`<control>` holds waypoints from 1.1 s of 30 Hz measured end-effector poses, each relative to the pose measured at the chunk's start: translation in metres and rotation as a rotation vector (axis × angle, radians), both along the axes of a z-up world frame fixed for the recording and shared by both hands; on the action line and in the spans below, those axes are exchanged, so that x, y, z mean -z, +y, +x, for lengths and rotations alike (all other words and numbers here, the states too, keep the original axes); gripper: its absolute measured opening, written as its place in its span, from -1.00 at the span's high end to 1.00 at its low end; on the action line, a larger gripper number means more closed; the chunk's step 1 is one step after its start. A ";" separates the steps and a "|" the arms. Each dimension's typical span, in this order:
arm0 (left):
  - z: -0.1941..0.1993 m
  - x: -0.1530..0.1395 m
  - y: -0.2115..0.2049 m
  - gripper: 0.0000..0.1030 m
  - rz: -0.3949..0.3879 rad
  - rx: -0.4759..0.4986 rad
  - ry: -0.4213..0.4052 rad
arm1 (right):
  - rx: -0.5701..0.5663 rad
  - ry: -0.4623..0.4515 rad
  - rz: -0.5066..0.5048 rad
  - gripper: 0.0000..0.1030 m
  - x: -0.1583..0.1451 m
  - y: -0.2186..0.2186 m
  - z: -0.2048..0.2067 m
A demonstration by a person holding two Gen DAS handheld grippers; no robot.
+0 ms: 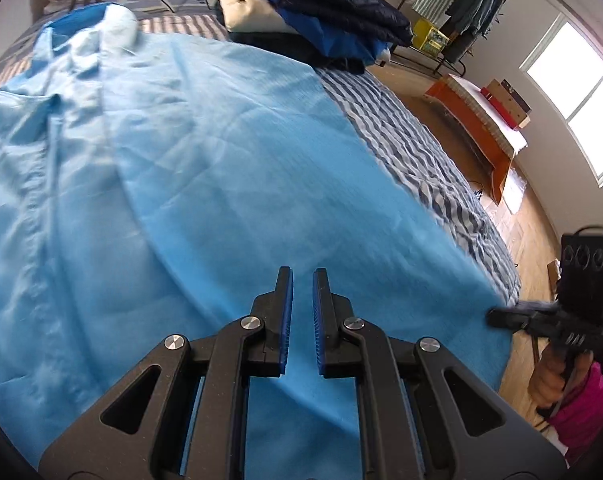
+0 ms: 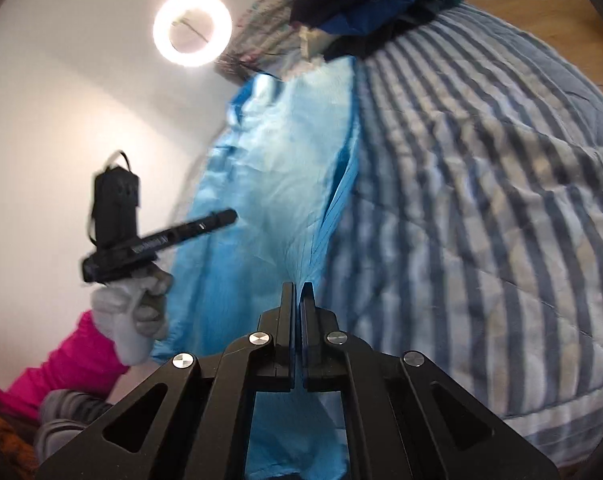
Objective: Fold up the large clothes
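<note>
A large light-blue shirt [image 1: 221, 160] lies spread over the bed, collar [image 1: 81, 36] at the far left. My left gripper [image 1: 302, 276] hovers above its lower part with the jaws slightly apart and nothing between them. In the right wrist view the left gripper [image 2: 225, 218] hangs in the air over the shirt [image 2: 269, 184], held by a gloved hand [image 2: 133, 320]. My right gripper [image 2: 298, 286] is shut, with a raised edge of the shirt pinched between its pads. The left wrist view shows the right gripper [image 1: 495, 316] at the shirt's near right corner.
A pile of folded dark and blue clothes [image 1: 321, 12] sits at the far end of the striped quilt [image 1: 421, 152]. Beyond the bed are a wooden floor, a clothes rack [image 1: 473, 12], an orange-sided bench [image 1: 481, 120] and a window [image 1: 581, 92]. A ring light [image 2: 192, 29] glows by the wall.
</note>
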State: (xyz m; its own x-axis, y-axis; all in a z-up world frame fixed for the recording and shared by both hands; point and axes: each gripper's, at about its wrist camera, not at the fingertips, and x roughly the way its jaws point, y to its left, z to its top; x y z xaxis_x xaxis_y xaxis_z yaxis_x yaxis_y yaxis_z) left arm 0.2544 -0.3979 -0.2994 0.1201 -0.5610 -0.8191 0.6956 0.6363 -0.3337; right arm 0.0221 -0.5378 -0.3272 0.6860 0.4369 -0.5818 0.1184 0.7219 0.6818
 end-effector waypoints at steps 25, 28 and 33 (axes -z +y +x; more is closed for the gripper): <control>0.046 0.021 -0.021 0.87 0.002 -0.081 0.010 | 0.010 0.025 0.318 0.41 0.060 -0.072 0.080; 0.054 0.023 -0.017 0.87 -0.013 -0.110 0.024 | 0.029 0.000 0.328 0.54 0.059 -0.072 0.092; 0.056 0.025 -0.018 0.87 -0.024 -0.111 0.034 | 0.023 -0.031 0.163 0.97 0.024 -0.054 0.096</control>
State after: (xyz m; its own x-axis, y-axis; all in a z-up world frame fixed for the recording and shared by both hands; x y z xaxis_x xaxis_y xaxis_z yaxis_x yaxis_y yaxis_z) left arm 0.3105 -0.4163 -0.3245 0.1547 -0.5650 -0.8105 0.6094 0.7003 -0.3718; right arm 0.1185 -0.5918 -0.3508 0.7133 0.5080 -0.4829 0.1107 0.5987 0.7933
